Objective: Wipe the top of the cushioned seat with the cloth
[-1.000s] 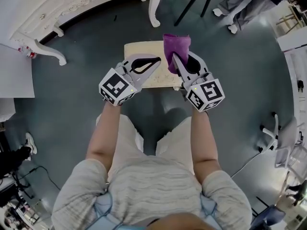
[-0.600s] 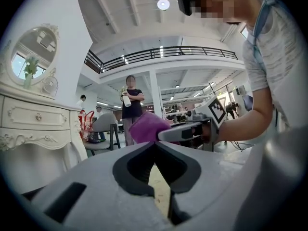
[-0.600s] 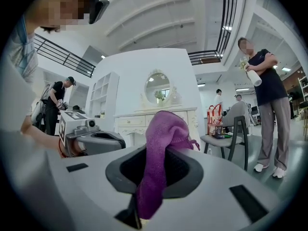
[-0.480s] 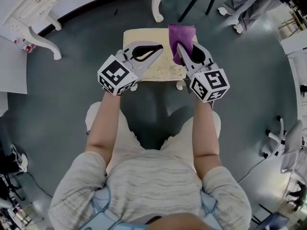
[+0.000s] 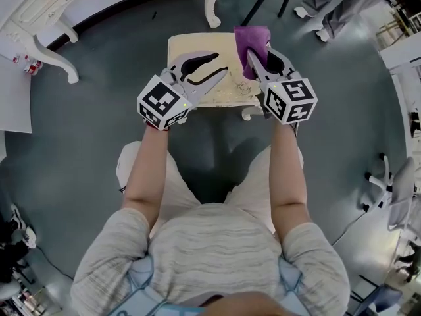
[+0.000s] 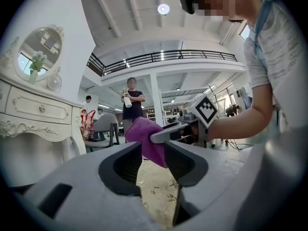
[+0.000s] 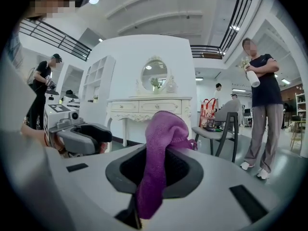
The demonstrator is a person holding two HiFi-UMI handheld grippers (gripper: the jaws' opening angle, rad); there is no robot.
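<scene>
Above the seat [image 5: 220, 45], the right gripper [image 5: 256, 56] has its fingers clamped on the purple cloth [image 5: 252, 39], which hangs over the far right corner. On the left gripper [image 5: 222, 63] the fingers have just been opening and stand apart, with nothing between them. This looks like the approach. Next, press the cloth flat onto the cushion and sweep. No container shows.

Cushioned seat [image 5: 197, 43] partly covered, white dressing table [image 5: 59, 2] cut off top-left

Big open hall: railed mezzanine [image 6: 163, 57] overhead, white dressing table [image 7: 149, 107], grey floor [image 5: 99, 150]
</scene>
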